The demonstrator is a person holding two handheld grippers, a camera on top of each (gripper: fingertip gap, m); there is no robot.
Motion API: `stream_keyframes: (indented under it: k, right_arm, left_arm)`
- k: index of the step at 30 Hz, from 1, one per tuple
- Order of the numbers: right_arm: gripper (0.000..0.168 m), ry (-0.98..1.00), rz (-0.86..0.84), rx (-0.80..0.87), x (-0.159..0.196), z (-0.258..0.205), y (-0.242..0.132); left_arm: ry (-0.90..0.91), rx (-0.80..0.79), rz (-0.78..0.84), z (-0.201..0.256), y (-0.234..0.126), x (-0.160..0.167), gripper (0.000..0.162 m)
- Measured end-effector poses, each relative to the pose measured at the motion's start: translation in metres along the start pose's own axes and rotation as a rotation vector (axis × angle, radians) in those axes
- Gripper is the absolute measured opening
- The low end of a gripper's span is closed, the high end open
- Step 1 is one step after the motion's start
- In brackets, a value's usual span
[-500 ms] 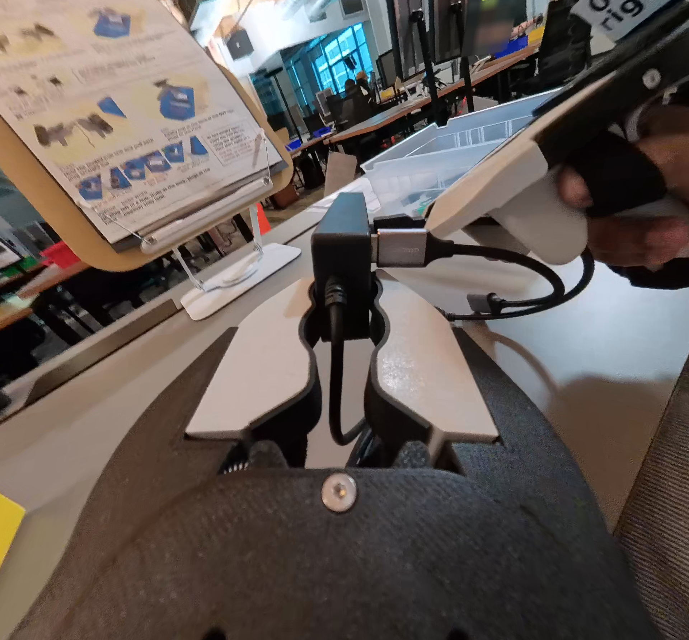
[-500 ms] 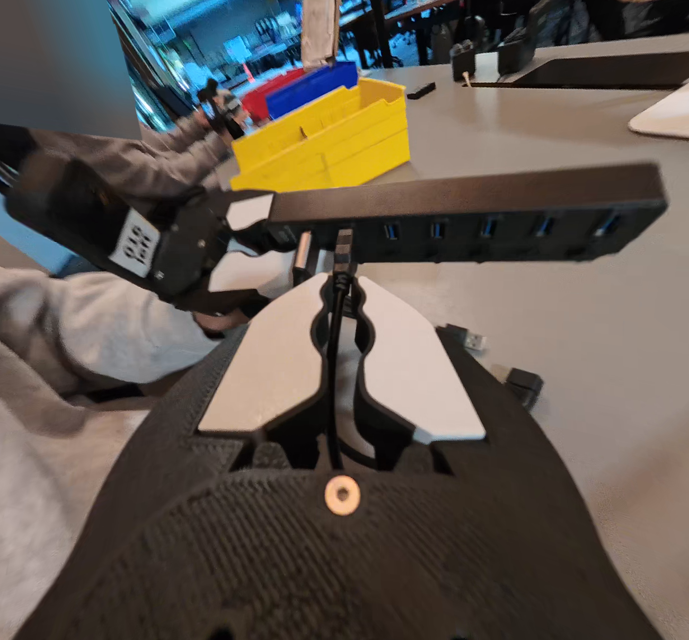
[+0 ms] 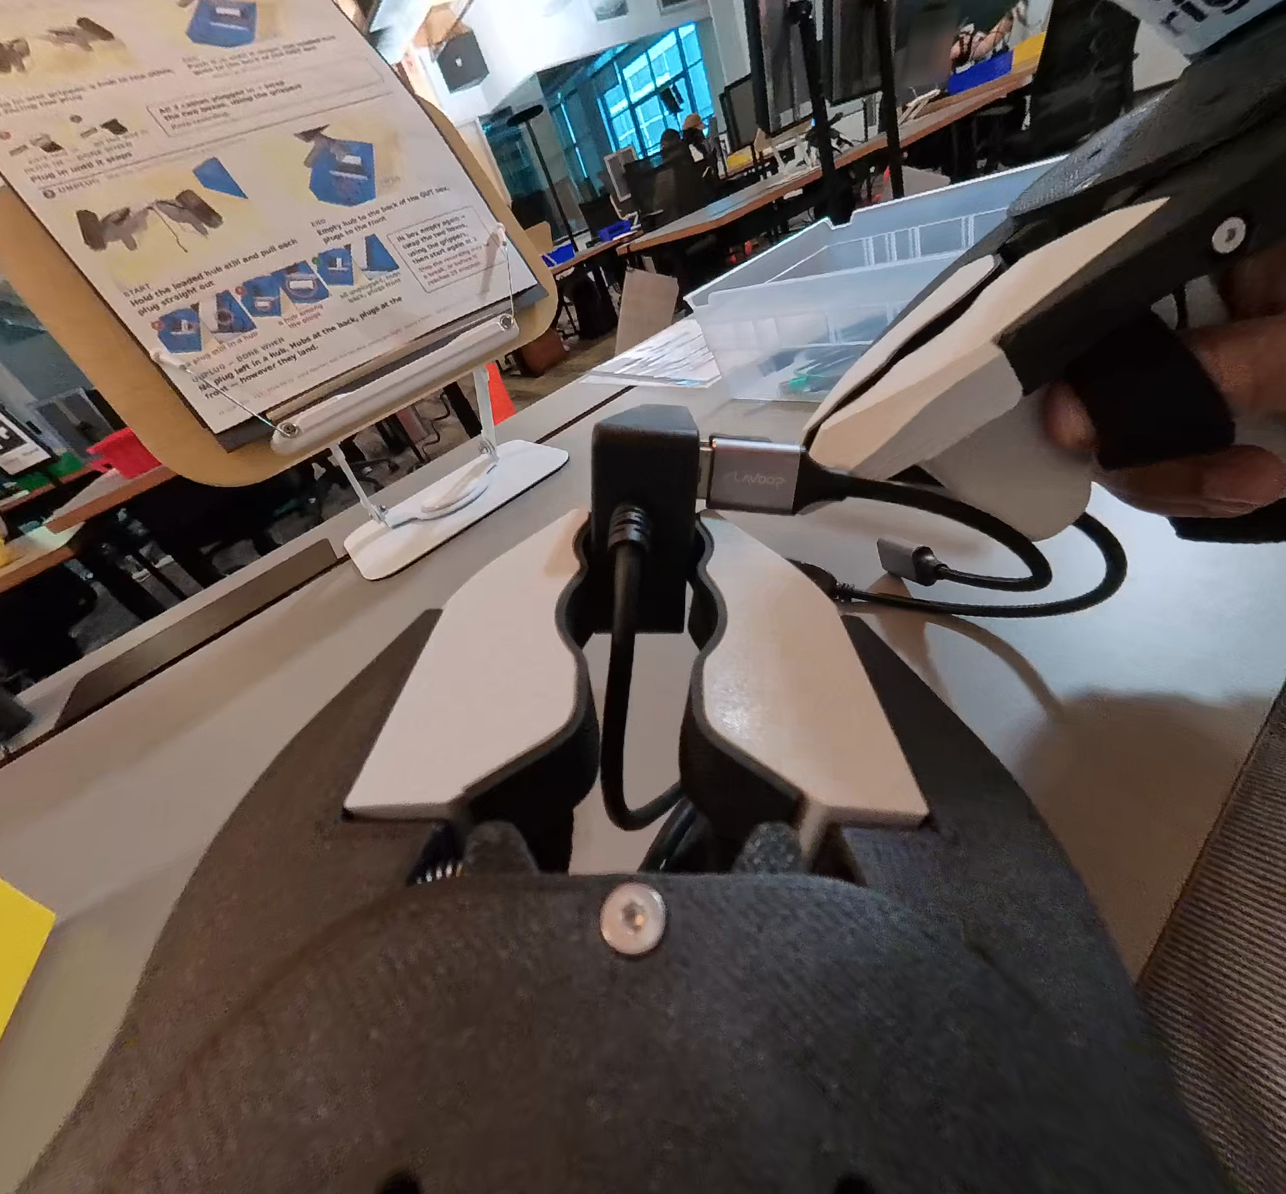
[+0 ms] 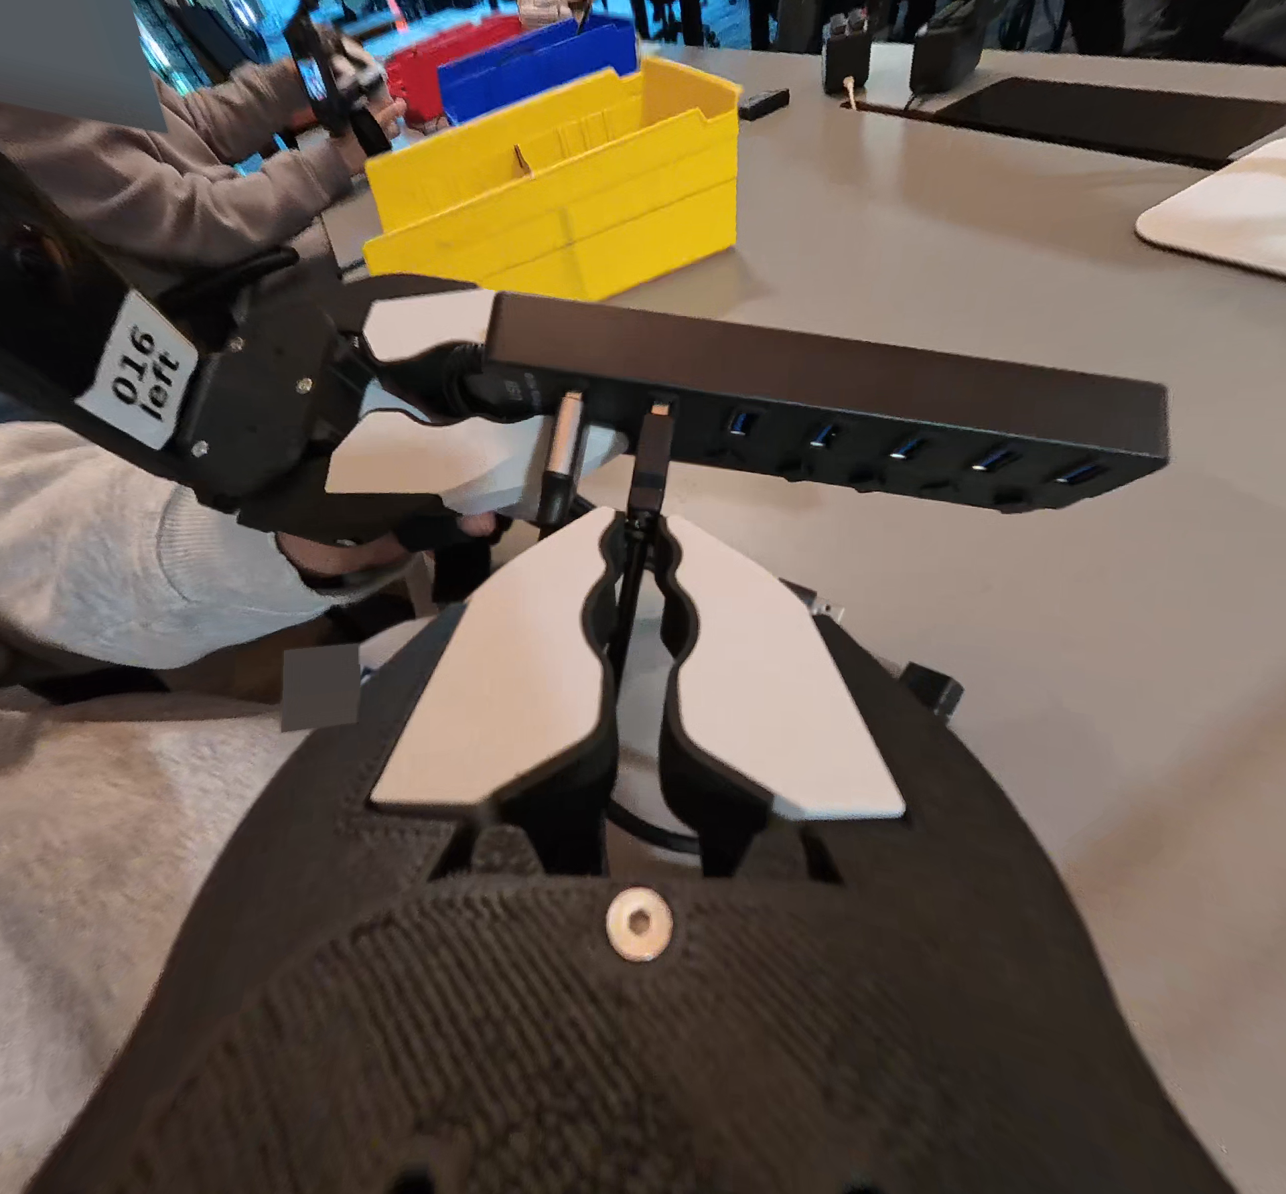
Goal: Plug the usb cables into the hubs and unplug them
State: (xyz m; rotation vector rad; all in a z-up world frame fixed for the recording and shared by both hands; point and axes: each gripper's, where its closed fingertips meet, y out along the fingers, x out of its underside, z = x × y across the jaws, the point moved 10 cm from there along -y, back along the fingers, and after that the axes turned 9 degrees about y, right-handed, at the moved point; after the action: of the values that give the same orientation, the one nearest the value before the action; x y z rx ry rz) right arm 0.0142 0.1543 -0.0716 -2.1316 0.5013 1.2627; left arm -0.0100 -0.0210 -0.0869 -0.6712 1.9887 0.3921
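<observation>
Mid-plugging: you had a second plug at the hub's port row.

Nearest, your right gripper (image 4: 637, 524) was pinched on the black cable (image 4: 626, 593) just behind its black plug (image 4: 653, 458), whose tip met a port, seating unclear. Your left gripper (image 3: 640, 534) was clamped on the black hub (image 4: 821, 395) end, holding it above the grey table (image 4: 974, 242). A silver plug (image 3: 755, 480) sat alongside. Judgement: next called for a straight push. Beyond stood a yellow bin (image 4: 557, 200).

Two close wrist views, facing each other across the hub (image 3: 644, 465) (image 4: 821, 395) both share
</observation>
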Motion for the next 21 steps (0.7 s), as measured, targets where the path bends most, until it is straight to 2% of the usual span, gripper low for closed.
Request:
stream_keyframes:
  k: [1,4,7,11,13,17,21]
  right_arm:
    - [0.009,0.018,0.024,-0.013,-0.001,0.000,-0.002]
    - [0.008,0.080,0.073,-0.063,-0.005,0.001,-0.007]
    - [0.008,0.119,0.051,-0.086,-0.002,0.005,-0.005]
    - [0.008,0.001,0.003,-0.008,0.001,0.000,0.000]
    - [0.008,0.003,0.013,-0.012,0.000,-0.001,-0.002]
    - [0.008,0.130,0.105,-0.072,-0.005,0.012,-0.014]
    - [0.008,0.126,0.198,-0.096,-0.014,0.020,-0.026]
  left_arm:
    - [-0.001,0.003,0.006,-0.001,0.000,0.000,0.024]
    - [0.015,0.008,0.029,-0.002,-0.001,0.000,0.024]
    - [0.008,0.010,0.023,-0.001,-0.001,0.000,0.023]
    - [0.018,-0.002,0.016,-0.001,-0.002,0.000,0.023]
    - [0.025,-0.030,0.020,-0.004,-0.003,-0.002,0.023]
    - [-0.102,-0.150,-0.023,-0.043,-0.010,0.013,0.023]
    - [-0.215,-0.138,-0.017,-0.050,-0.010,0.022,0.023]
